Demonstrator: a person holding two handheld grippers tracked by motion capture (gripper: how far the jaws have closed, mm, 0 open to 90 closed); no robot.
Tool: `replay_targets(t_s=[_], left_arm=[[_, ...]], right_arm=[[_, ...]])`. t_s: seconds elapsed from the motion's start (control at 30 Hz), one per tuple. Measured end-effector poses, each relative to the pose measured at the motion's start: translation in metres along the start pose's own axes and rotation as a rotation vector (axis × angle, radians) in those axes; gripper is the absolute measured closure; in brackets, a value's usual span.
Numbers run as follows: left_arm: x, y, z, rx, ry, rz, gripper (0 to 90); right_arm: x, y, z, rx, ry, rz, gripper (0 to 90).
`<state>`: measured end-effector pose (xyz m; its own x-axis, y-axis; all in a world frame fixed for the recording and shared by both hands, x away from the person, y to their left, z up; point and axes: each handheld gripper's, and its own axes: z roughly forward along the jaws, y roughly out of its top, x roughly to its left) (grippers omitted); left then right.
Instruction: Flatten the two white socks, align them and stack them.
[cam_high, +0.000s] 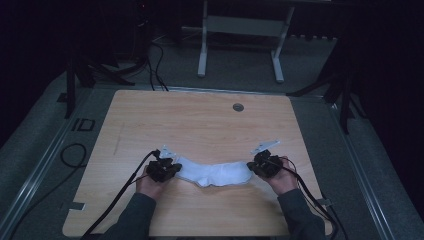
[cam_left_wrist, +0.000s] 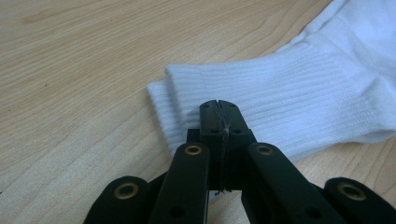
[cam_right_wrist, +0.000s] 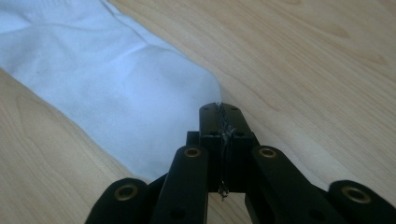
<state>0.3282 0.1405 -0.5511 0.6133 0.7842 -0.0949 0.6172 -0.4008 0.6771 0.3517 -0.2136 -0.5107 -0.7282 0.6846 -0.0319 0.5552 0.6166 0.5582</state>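
My sleeves come in over the near edge of the desk (cam_high: 210, 112), and each of my hands grips a tool. My left hand (cam_high: 148, 186) holds the left tool (cam_high: 170, 169) at one end of a white sock (cam_high: 215, 173); my right hand (cam_high: 282, 181) holds the right tool (cam_high: 256, 166) at the other end. The sock lies flat across the near half of the desk between them, bowed so its middle sags toward me.

In the left gripper view my left tool (cam_left_wrist: 218, 109) has its jaws pressed together over the ribbed cuff of the sock (cam_left_wrist: 299, 102), with a thin pale line showing in the seam between them; I cannot tell for sure whether fabric is caught there. The cuff's open edge lies just to the left of the tips. In the right gripper view my right tool (cam_right_wrist: 219, 112) is likewise pressed together at the rounded toe end of the sock (cam_right_wrist: 107, 93), with threads of something in the seam.

Black cables trail from both tools back past my arms. Farther on, the desk is bare wood with a round grommet (cam_high: 238, 107) near its far edge. Beyond it stand the white legs of another table (cam_high: 240, 30) on a grey floor.
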Motion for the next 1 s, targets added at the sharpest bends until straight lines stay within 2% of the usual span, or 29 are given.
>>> replay_targets(t_s=[0.2, 0.23, 0.3, 0.5, 0.77, 1.0], left_arm=[[0.000, 0.000, 0.000, 0.000, -0.001, -0.003, 89.8], [0.000, 0.000, 0.000, -0.001, 0.000, -0.003, 89.8], [0.000, 0.000, 0.000, -0.002, -0.001, -0.002, 89.6], [-0.001, 0.000, 0.000, -0.005, -0.005, 0.001, 87.7], [-0.002, 0.000, -0.002, -0.026, 0.003, 0.004, 85.3], [0.001, 0.002, -0.010, -0.057, 0.016, -0.001, 84.6]], right_arm=[[0.000, 0.000, 0.006, 0.015, 0.000, -0.004, 84.7], [0.001, 0.001, 0.006, 0.019, 0.004, -0.011, 75.9], [0.001, 0.001, 0.005, 0.012, 0.004, -0.009, 68.7], [-0.003, 0.002, -0.001, -0.020, -0.001, 0.015, 56.3], [-0.012, 0.003, -0.010, -0.066, -0.036, 0.056, 52.8], [-0.021, 0.002, -0.010, -0.076, -0.059, 0.089, 52.6]])
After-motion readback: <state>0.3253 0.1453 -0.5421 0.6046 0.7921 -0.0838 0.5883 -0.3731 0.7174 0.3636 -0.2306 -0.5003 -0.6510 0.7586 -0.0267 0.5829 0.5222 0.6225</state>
